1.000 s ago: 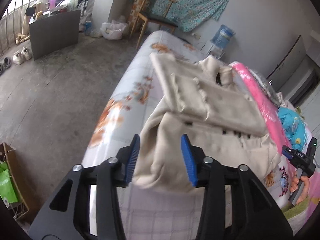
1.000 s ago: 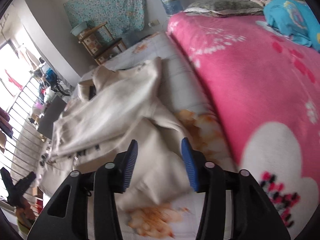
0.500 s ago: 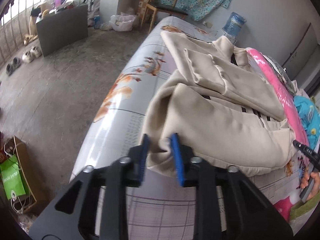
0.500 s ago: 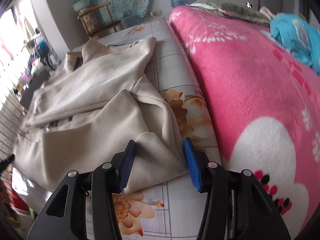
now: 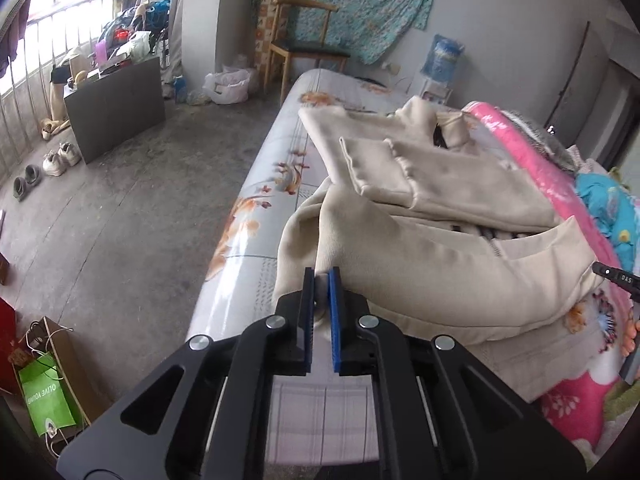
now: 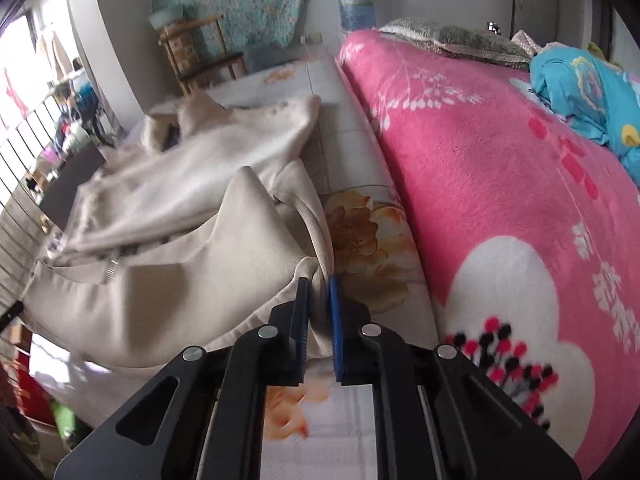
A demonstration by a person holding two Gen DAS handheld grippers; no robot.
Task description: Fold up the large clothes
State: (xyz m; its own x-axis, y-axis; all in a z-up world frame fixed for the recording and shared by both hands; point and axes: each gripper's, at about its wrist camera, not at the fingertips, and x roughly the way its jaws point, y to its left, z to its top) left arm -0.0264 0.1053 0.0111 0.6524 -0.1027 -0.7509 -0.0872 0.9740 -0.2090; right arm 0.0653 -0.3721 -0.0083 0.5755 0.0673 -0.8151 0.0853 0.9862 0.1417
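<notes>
On the bed (image 5: 256,240), the left gripper (image 5: 321,276) and right gripper (image 6: 319,282), jaws just closing, are each pinching the beige jacket's (image 5: 420,264) hem corners.

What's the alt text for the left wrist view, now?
The left gripper, its jaws just closed, pinches the near hem corner of a partly folded beige jacket on a floral-sheeted bed. Pink blanket right; concrete floor, wooden chair behind.
</notes>
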